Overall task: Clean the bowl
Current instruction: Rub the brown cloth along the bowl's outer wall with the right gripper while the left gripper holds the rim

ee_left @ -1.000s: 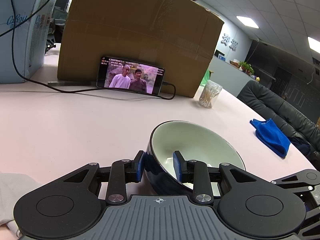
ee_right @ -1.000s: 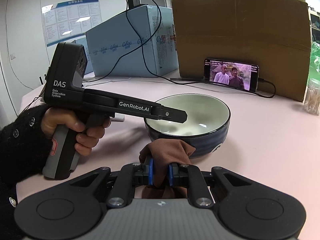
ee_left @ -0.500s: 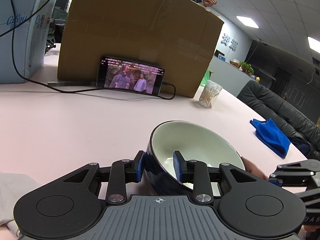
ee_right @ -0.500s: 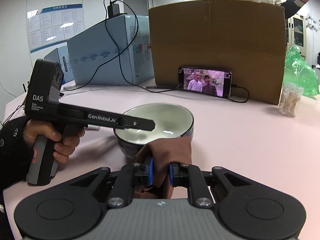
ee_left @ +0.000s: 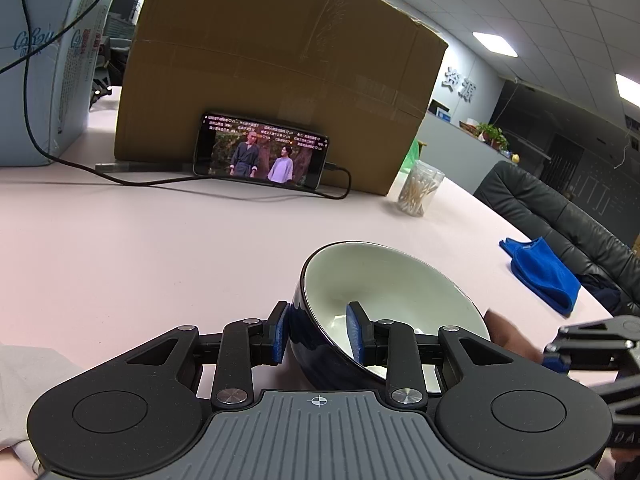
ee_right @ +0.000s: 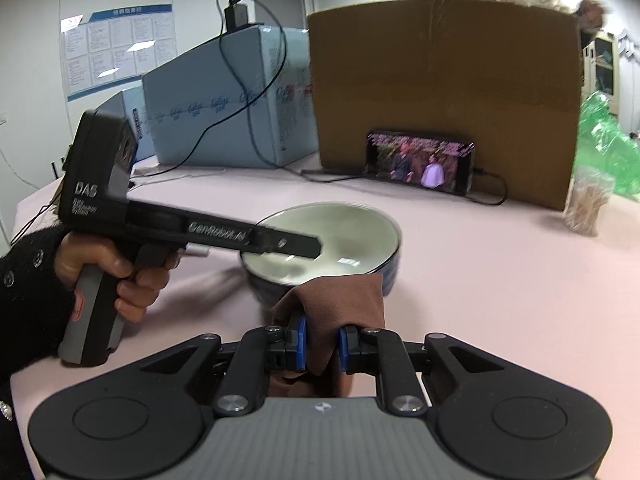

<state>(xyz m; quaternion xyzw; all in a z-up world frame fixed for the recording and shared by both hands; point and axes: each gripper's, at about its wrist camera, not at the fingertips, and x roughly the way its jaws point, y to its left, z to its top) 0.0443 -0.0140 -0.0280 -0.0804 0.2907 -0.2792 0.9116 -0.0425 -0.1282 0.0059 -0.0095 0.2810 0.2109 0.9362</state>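
A bowl (ee_left: 384, 292), dark blue outside and pale inside, stands on the pink table (ee_left: 140, 248). My left gripper (ee_left: 318, 332) is shut on the bowl's near rim, one finger outside and one inside. In the right wrist view the bowl (ee_right: 340, 232) sits ahead, with the left gripper's finger (ee_right: 288, 242) reaching over its rim. My right gripper (ee_right: 323, 344) is shut on a brown cloth (ee_right: 340, 300) held just in front of the bowl's near side. The cloth (ee_left: 508, 334) and right gripper (ee_left: 576, 350) show at the right in the left wrist view.
A large cardboard box (ee_left: 280, 76) stands at the back with a phone (ee_left: 262, 156) playing video leaning on it and a cable (ee_left: 120, 178) across the table. A jar of cotton swabs (ee_left: 420, 188), a blue cloth (ee_left: 540, 272), pale blue cartons (ee_right: 228, 100) and a black chair (ee_left: 560, 216) surround the area.
My right gripper with the brown cloth has risen and drawn back from the bowl's near wall, toward its rim height. The left gripper keeps its hold on the bowl.
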